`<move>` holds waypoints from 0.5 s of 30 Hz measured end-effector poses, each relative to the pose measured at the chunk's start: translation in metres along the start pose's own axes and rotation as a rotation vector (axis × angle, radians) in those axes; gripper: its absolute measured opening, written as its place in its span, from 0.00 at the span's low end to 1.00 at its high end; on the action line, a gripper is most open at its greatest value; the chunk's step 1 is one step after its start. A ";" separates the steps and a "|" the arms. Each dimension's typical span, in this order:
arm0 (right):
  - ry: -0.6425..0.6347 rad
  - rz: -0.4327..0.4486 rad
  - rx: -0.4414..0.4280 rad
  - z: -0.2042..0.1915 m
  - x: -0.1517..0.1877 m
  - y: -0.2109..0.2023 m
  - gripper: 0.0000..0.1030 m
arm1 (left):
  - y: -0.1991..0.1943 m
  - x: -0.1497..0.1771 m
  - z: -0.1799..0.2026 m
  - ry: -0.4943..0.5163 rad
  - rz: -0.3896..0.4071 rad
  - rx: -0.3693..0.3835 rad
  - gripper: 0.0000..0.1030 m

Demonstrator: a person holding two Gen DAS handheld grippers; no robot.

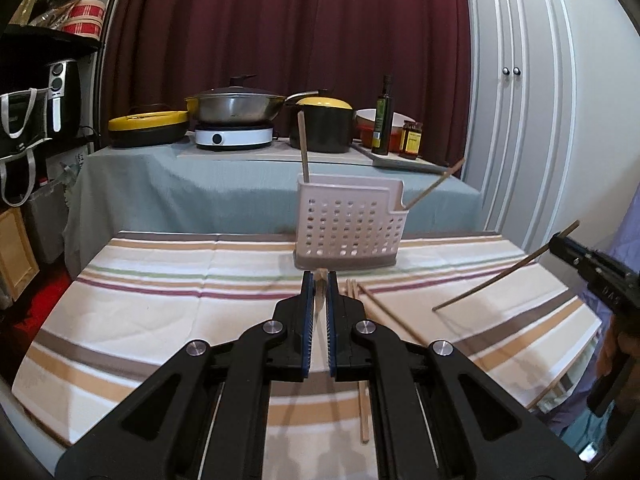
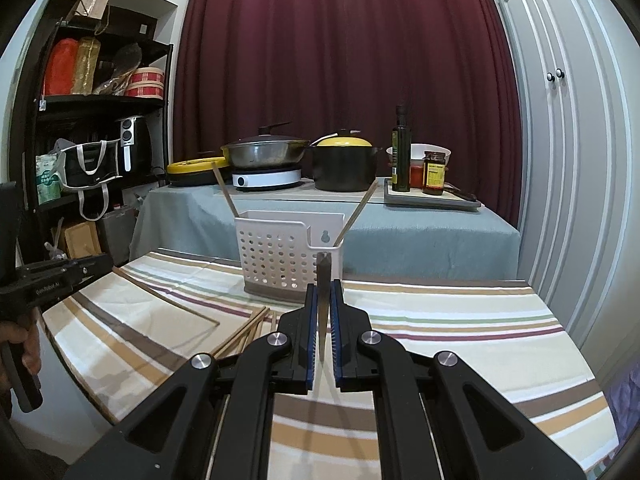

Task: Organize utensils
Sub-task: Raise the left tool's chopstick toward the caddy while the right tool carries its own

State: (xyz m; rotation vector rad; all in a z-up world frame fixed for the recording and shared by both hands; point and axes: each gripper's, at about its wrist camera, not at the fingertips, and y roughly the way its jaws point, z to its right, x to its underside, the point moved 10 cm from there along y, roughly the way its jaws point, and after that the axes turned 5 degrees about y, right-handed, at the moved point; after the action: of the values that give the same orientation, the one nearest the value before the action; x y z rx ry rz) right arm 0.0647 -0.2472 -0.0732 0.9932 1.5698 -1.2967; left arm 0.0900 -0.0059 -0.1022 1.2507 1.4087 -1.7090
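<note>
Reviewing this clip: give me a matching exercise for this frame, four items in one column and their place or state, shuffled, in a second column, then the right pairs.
Items
1. left gripper
2. perforated white holder
3. loose chopsticks
4. olive oil bottle

Places or states
A. lying flat on the striped cloth
B. standing on the grey tray on the back table
C. upright on the striped cloth, two chopsticks leaning out of it
D. shut on a single chopstick

Pairs: 1-D, 2-C, 3-A, 4-B
</note>
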 end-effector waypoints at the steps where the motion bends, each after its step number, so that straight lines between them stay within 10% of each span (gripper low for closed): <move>1: -0.003 0.001 0.001 0.000 -0.003 0.003 0.07 | 0.004 -0.005 -0.001 -0.004 -0.002 0.006 0.06; 15: -0.011 0.016 0.013 0.001 -0.035 0.043 0.07 | 0.044 -0.053 -0.006 0.009 0.015 0.031 0.06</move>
State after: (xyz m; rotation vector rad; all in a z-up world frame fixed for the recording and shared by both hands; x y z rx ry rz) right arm 0.1166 -0.2435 -0.0535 1.0027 1.5442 -1.3008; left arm 0.1507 -0.0177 -0.0714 1.2841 1.3794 -1.7234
